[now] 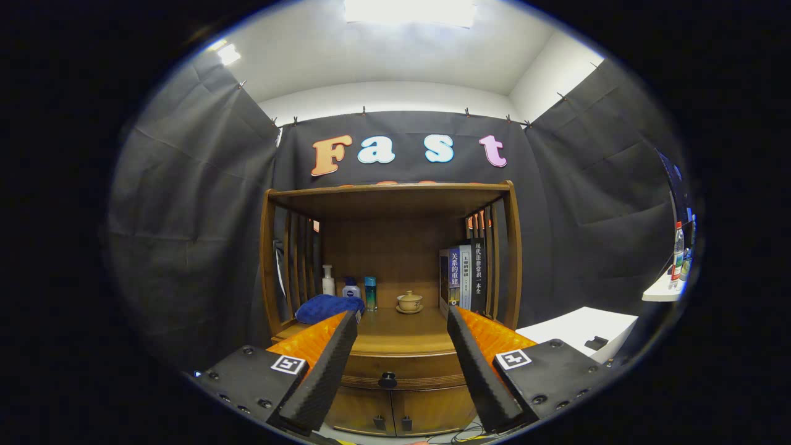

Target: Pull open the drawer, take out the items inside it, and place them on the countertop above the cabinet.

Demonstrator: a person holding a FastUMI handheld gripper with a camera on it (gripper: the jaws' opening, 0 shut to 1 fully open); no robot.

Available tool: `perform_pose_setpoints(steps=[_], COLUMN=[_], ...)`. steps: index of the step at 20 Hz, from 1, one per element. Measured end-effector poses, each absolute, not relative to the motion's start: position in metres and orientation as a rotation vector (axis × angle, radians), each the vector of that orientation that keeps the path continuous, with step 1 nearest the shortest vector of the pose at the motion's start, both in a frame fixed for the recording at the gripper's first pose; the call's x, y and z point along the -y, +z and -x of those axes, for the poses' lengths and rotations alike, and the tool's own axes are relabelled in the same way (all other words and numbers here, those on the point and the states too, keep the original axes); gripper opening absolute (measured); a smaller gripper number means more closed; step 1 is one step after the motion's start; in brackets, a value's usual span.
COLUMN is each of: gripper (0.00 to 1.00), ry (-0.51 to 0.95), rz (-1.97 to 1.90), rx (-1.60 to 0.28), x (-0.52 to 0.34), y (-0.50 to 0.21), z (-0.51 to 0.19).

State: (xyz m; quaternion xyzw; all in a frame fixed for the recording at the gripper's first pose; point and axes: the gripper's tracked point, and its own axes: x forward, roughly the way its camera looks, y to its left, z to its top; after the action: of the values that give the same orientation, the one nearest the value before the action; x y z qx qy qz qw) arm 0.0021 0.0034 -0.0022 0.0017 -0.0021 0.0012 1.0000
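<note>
The tongs point(401, 321) stand wide open with nothing between their fingers, held in the air in front of a wooden cabinet point(389, 296). Between the two fingers and below their tips, the drawer point(401, 369) sits closed, its dark round knob point(387, 379) centred on the front. Under it are two small cabinet doors point(395, 411), also closed, each with a dark handle. Beyond the fingertips lies the counter point(395, 330) above the drawer. At its left edge rests a folded blue towel point(327, 307), just beside the left finger's tip. Behind it stand a white pump bottle point(328, 281), a small blue-capped bottle point(351, 288) and a teal bottle point(370, 293). Near the middle sits a lidded tea bowl point(409, 301) on a saucer, and to its right several books point(463, 275) stand upright against the slatted side
</note>
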Motion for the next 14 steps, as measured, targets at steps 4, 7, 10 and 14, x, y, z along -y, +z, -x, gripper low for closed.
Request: perform_pose_setpoints(steps=[4,7,10,14], gripper=[0.96,0.96,0.96,0.96], ry=[0.005,0.004,0.005,0.006], rz=[-0.003,-0.004,-0.006,-0.007], rx=[0.005,0.005,0.004,0.003], x=[-0.0049,-0.0048,-0.0060,-0.0063], y=[-0.0015,-0.0025,-0.0024,-0.0025], z=[-0.0025,-0.0030,-0.0039,-0.0039])
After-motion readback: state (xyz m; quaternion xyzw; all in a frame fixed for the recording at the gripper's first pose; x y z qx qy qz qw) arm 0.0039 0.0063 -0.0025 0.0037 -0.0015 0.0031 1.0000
